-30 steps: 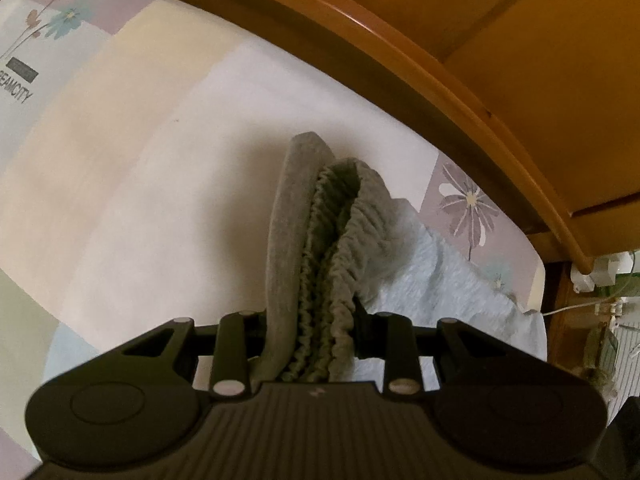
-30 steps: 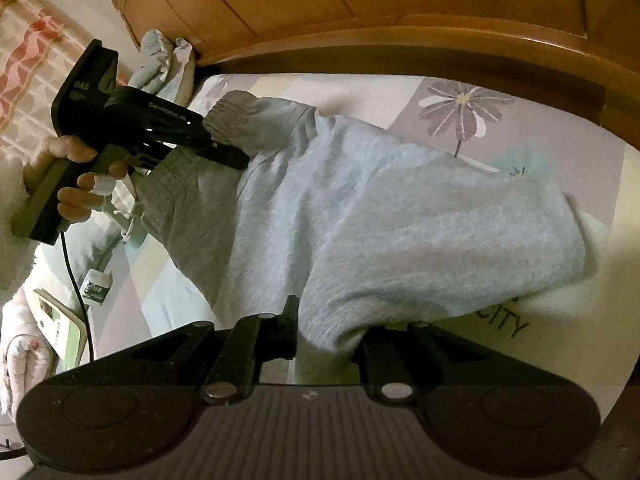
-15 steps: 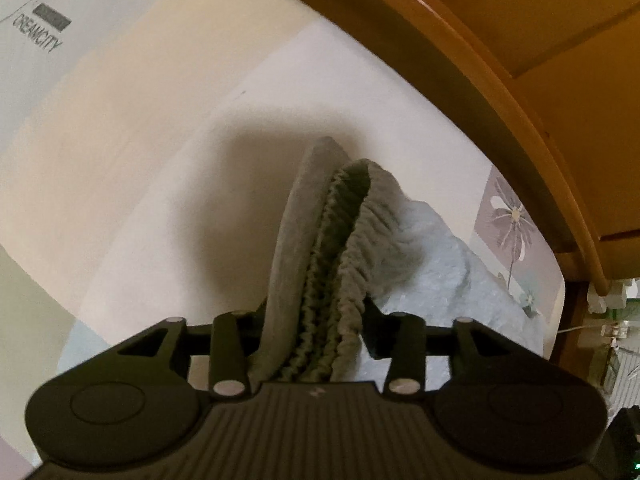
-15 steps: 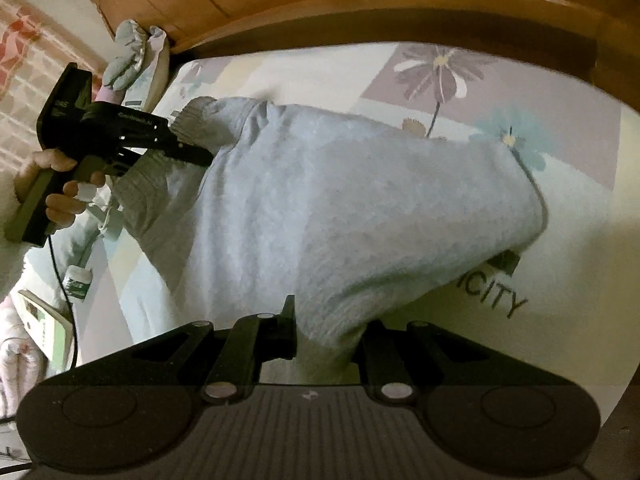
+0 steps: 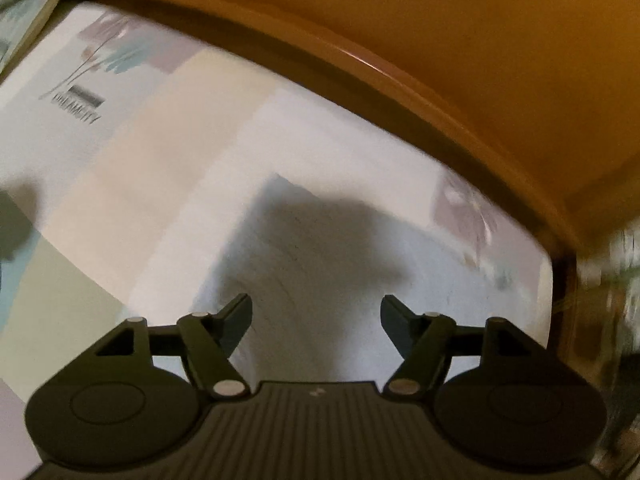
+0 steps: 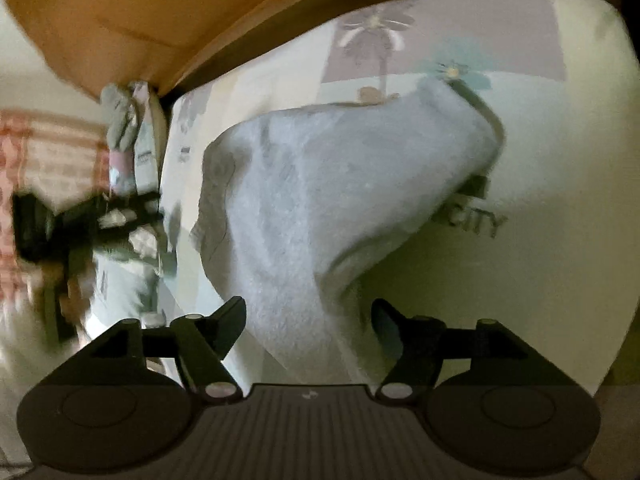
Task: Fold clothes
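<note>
A light grey garment point(image 6: 340, 184) lies in a folded heap on the patchwork bed sheet point(image 6: 540, 260). Its near end runs down between the fingers of my right gripper point(image 6: 308, 312), whose jaws are opening, pads clear of the cloth. In the left wrist view the same garment point(image 5: 320, 248) shows blurred and shadowed below my left gripper point(image 5: 316, 312), which hangs above it. Its jaws are opening too, with nothing gripped between them. The right wrist view also catches the left gripper point(image 6: 152, 216) as a dark blur at the left, in a person's hand.
A wooden headboard point(image 5: 440, 60) curves along the far edge of the bed sheet point(image 5: 140, 168). Bundled cloth point(image 6: 124, 120) sits at the bed's corner by the headboard point(image 6: 120, 20). A red and white patterned fabric point(image 6: 24, 168) lies at the far left.
Both grippers went from shut on the grey garment to open and let it go. The left one pulled away from the ribbed waistband, and the garment settled onto the sheet.
</note>
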The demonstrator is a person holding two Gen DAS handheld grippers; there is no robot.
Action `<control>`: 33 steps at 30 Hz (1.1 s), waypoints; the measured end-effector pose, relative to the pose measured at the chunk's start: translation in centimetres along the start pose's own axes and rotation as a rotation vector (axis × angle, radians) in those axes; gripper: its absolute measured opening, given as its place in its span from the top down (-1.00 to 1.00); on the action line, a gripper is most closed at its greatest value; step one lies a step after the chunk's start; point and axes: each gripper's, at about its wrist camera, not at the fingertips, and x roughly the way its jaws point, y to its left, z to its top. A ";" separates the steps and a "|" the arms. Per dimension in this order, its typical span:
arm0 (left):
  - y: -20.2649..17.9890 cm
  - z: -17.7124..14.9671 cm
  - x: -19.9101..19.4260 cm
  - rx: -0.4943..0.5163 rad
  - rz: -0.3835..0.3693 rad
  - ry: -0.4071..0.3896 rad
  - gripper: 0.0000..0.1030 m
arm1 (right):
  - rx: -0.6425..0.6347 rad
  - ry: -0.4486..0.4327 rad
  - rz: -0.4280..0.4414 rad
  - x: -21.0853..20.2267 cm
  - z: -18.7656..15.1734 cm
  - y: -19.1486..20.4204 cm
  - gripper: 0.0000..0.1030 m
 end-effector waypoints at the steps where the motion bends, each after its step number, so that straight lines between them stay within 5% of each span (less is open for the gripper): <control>1: -1.0 -1.2 -0.2 0.031 0.009 -0.005 -0.44 | 0.022 -0.005 0.004 -0.2 0.0 -0.4 -0.49; 6: -4.6 -6.8 -0.5 0.034 0.029 -0.050 -0.51 | 0.103 -0.028 0.049 -0.7 0.7 -2.7 -0.64; 16: -7.7 -13.3 0.5 -0.235 0.113 -0.075 -0.51 | 0.361 -0.059 0.219 2.2 4.3 -8.7 -0.66; 18: -8.2 -13.7 0.6 -0.255 0.151 -0.062 -0.51 | 0.353 -0.074 0.233 2.5 5.2 -8.7 -0.53; 22: -8.7 -14.0 0.3 -0.291 0.212 -0.046 -0.51 | 0.299 -0.063 0.185 3.1 7.2 -8.3 0.52; 23: -8.8 -14.0 0.2 -0.298 0.223 -0.043 -0.51 | 0.274 -0.067 0.178 3.0 7.6 -8.0 0.63; 26: -9.7 -13.7 0.1 -0.311 0.229 -0.043 -0.51 | 0.118 -0.110 0.107 1.5 9.2 -5.7 0.78; 33: -11.8 -13.1 0.7 -0.253 0.206 -0.057 -0.51 | -0.282 -0.126 -0.085 0.7 11.7 -1.2 0.79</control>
